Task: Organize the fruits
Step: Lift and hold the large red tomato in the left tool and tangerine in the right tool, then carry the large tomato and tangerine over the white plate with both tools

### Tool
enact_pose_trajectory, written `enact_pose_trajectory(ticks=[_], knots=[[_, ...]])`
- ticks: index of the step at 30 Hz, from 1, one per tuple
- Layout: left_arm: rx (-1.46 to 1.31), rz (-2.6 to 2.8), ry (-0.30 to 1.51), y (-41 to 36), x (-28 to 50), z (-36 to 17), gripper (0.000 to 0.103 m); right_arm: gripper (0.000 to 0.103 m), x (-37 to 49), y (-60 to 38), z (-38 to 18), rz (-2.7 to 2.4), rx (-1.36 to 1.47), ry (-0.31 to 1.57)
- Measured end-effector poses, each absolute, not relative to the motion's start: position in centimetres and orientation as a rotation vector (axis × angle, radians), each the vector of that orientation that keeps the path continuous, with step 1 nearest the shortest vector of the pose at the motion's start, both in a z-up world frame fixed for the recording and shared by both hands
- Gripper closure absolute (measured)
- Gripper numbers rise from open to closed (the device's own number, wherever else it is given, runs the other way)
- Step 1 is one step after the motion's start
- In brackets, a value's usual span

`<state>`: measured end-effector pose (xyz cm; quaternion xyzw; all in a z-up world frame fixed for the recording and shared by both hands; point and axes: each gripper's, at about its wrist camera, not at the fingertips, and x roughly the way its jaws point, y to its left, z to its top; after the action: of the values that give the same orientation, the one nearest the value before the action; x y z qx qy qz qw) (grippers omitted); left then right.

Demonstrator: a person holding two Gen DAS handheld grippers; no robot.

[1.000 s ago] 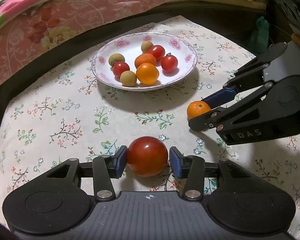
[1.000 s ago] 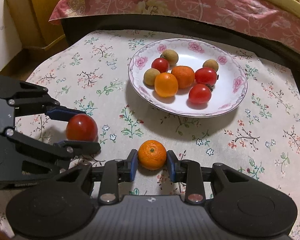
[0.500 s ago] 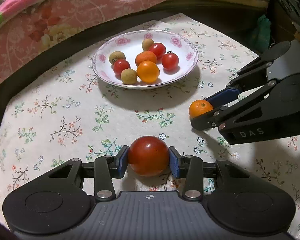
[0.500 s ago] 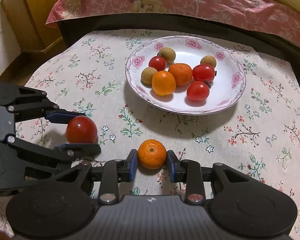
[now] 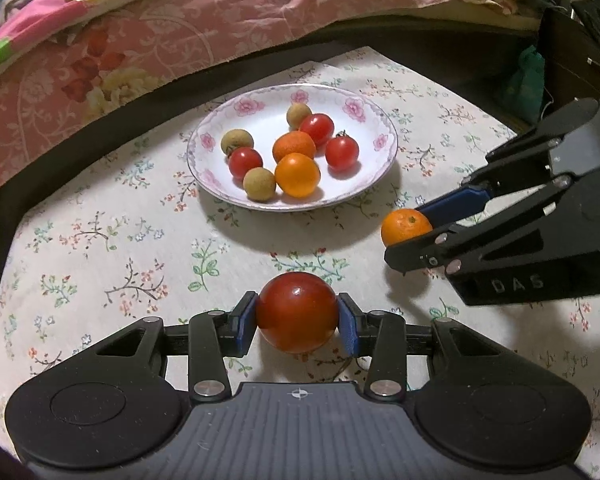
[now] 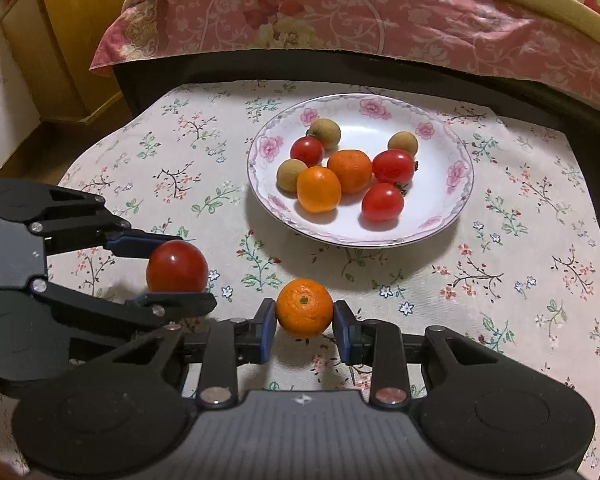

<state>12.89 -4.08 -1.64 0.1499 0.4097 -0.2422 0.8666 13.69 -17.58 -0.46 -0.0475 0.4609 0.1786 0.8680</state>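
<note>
A large red tomato [image 5: 297, 310] sits between the blue pads of my left gripper [image 5: 297, 320], which is shut on it low over the floral cloth. To its right my right gripper [image 5: 410, 236] is shut on a small mandarin [image 5: 403, 226]. The right wrist view shows the same: the mandarin [image 6: 304, 307] in my right gripper [image 6: 304, 320], and the tomato [image 6: 177, 266] in my left gripper [image 6: 176, 270] at the left. Beyond both stands a white flowered plate [image 5: 260, 120] with small tomatoes, oranges and brown longans.
The plate [image 6: 444, 204] stands at the far middle of a small table under a floral cloth [image 6: 500, 280]. A bed with a pink cover [image 5: 180, 40] runs along the far side. A yellow wooden cabinet [image 6: 60, 40] is at the far left.
The left gripper's pads have closed in from a small gap until they press on the tomato. The right gripper keeps its grip on the mandarin and has hardly moved.
</note>
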Motion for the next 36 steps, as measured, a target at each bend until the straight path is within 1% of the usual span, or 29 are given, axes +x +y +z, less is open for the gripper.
enact_pose_trajectory(ticks=[36], knots=[[0.302,-0.465,0.826,-4.15,13.96,-0.69,0.054,0.072,13.48,-17.22,0.16,0.36,-0.09,0.937]])
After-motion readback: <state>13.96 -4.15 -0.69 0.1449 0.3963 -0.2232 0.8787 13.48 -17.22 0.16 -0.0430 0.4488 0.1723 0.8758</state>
